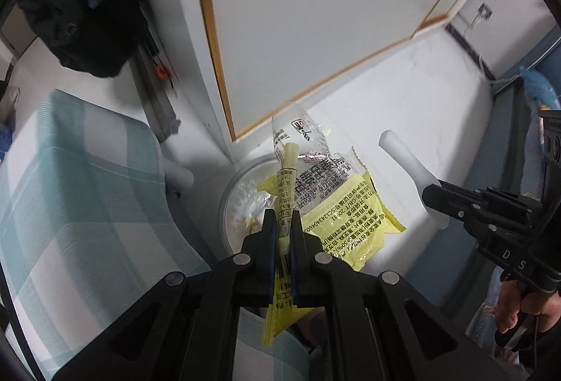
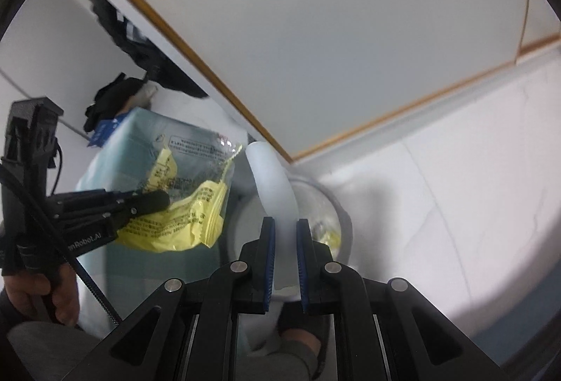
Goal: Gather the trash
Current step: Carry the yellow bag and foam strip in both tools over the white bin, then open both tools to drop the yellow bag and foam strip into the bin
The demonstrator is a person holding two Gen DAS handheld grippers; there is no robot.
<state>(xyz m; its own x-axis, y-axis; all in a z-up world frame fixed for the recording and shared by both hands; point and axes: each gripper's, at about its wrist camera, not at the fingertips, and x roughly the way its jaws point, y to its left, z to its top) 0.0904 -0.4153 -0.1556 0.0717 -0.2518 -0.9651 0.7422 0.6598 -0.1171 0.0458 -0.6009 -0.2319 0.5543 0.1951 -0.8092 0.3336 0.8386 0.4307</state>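
The left gripper (image 1: 283,226) pinches a yellow-and-clear snack wrapper (image 1: 336,202); the right gripper (image 2: 284,233) clamps a white foam piece (image 2: 275,184). Both hang over a round bin (image 1: 228,198) holding scraps, beside a checked cushion (image 1: 87,191).

The yellow and clear wrapper (image 1: 336,202) at the centre of the left wrist view carries dense black Chinese print, mostly too small and upside down to read; one line includes "GB/T 20981" and a code beginning "SC1243". The other hand-held gripper (image 1: 434,197), at the right edge of that view, shows white letters "D" and "S" on its body. In the right wrist view, the hand-held gripper (image 2: 164,198) at left bears white lettering ending "nRobot.AI", its beginning hidden.
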